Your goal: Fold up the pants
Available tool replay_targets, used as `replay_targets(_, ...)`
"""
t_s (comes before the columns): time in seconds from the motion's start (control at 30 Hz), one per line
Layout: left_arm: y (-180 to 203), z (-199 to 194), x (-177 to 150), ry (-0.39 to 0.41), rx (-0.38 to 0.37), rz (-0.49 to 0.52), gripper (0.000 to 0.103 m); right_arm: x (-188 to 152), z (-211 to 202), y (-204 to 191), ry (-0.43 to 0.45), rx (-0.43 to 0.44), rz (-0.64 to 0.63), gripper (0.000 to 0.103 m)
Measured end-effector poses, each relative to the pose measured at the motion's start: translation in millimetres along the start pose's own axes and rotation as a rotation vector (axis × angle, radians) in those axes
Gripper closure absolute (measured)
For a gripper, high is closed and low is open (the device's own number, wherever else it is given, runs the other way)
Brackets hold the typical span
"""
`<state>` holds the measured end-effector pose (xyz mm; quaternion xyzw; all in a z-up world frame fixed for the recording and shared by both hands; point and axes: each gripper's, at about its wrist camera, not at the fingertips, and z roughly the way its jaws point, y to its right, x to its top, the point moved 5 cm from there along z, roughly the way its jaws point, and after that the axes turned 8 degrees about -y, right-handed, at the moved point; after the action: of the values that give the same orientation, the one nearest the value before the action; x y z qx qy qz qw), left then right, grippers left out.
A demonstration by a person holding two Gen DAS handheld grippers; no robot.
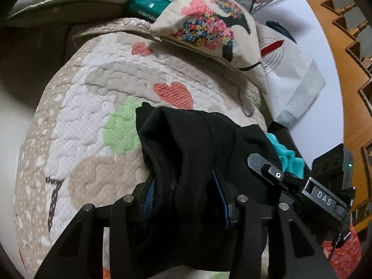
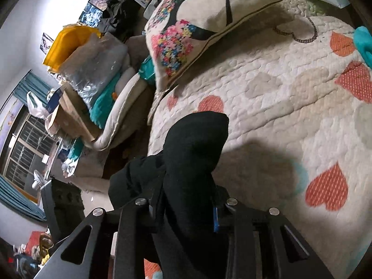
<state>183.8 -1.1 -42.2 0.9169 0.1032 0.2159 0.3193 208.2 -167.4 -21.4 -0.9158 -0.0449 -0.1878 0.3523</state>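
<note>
The black pants are bunched between the fingers of my left gripper, which is shut on the fabric and holds it above the quilted bed cover. The other gripper's black body shows at the right of the left wrist view, close beside the pants. In the right wrist view my right gripper is shut on another bunch of the black pants, lifted over the bed cover. The cloth hides most of both gripper's pads.
A flowered cushion lies at the far end of the bed; it also shows in the right wrist view. A white bag and teal cloth sit at the right. Boxes and bags are piled left of the bed.
</note>
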Motion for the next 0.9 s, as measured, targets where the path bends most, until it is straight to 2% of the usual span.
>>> replay_targets(0.13, -5, 18, 7, -0.013, 0.055, 0.017, 0.060, 5, 11, 15, -0.007, -0.031, 0.016, 0.070)
replay_targets(0.23, -10, 27, 10, -0.026, 0.066, 0.010, 0.060, 8, 19, 27, -0.011, -0.053, 0.031, 0.070)
replay_targets(0.33, -15, 30, 11, -0.043, 0.057, -0.010, 0.058, 8, 24, 35, -0.014, -0.071, 0.041, 0.069)
replay_targets(0.47, -21, 25, 13, -0.058, 0.012, -0.059, 0.055, 8, 25, 44, 0.003, -0.129, 0.058, 0.050)
replay_targets(0.5, -23, 24, 13, -0.059, -0.001, -0.078, 0.055, 7, 24, 45, 0.007, -0.135, 0.061, 0.048)
replay_targets(0.7, -39, 4, 22, -0.001, -0.031, -0.176, 0.055, 9, -1, 40, 0.075, -0.180, 0.042, 0.046)
replay_targets(0.8, -43, -1, 28, 0.043, 0.071, -0.162, 0.053, 11, -11, 27, 0.117, -0.201, -0.011, 0.046)
replay_targets(0.9, -46, 8, 29, 0.025, 0.218, -0.129, 0.053, 9, -8, 7, 0.107, -0.182, -0.083, 0.046)
